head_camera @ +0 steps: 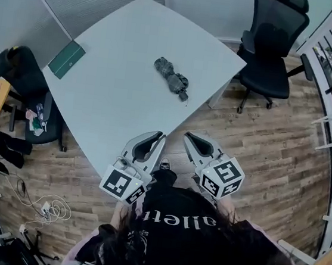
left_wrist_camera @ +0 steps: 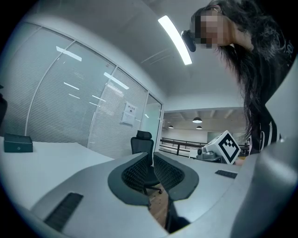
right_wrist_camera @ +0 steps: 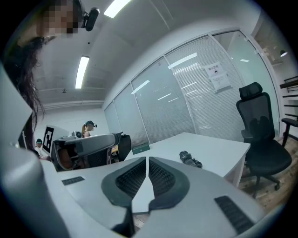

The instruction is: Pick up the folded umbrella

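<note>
Left gripper [head_camera: 160, 136] and right gripper [head_camera: 187, 137] hover at the table's [head_camera: 104, 97] near edge, jaws pressed together on nothing, the folded umbrella [head_camera: 171, 78] lying well ahead mid-table; arrive unopened and they'd only shove it away.

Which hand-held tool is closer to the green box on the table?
Left. The left tool hovers by the table's near edge, with the green box up-left of it; the right tool sits farther right.

The folded umbrella [right_wrist_camera: 190, 159] is too small in the right gripper view to make out its handle.
</note>
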Available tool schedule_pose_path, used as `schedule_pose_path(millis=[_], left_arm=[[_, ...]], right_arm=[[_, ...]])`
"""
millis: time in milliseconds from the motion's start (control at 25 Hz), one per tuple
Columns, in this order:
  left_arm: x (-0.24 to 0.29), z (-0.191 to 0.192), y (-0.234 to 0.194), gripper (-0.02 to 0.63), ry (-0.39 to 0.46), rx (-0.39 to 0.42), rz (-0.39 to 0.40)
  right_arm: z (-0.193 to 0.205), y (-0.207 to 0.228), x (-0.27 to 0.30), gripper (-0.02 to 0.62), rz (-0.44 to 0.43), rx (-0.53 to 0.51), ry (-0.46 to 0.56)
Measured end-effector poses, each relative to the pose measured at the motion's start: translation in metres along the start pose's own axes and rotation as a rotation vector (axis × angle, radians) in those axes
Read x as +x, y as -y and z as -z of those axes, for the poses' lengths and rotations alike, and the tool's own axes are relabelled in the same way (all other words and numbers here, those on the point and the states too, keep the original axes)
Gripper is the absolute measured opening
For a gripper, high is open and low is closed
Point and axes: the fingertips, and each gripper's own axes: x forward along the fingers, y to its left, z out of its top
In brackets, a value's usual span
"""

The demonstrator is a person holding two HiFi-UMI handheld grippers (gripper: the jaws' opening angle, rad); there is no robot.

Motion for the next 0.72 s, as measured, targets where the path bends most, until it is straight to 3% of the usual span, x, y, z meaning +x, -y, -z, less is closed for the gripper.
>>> schedule_pose_path(millis=[720], left_arm=[[0.020,-0.005,-0.111,0.054,-0.023,-0.041,0.046]], right_arm=[[-0.022,0.009,0.110,0.032,0.043,-0.023,-0.061]])
